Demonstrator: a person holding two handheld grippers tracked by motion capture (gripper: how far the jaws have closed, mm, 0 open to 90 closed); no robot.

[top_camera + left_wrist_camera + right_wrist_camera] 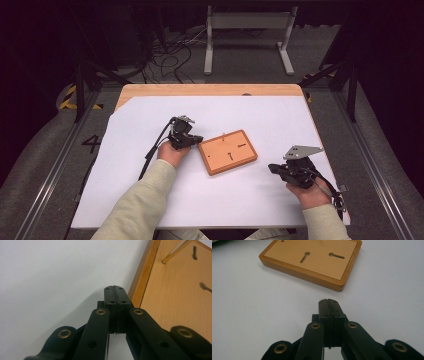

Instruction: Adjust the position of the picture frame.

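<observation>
both grippers closed and empty beside wooden board (228, 151) at table centre.
left gripper (186, 140) touches board's 9 o'clock edge; right gripper (280, 170) waits at 4 o'clock. risk, judged: a sideways nudge slides the board across the white sheet (150, 200).

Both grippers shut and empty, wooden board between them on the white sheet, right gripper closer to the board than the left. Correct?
Not quite: the left gripper is the closer one, beside the wooden board's edge in the high view, while the right gripper sits apart from it. Both are shut and empty, on the white sheet.
</observation>
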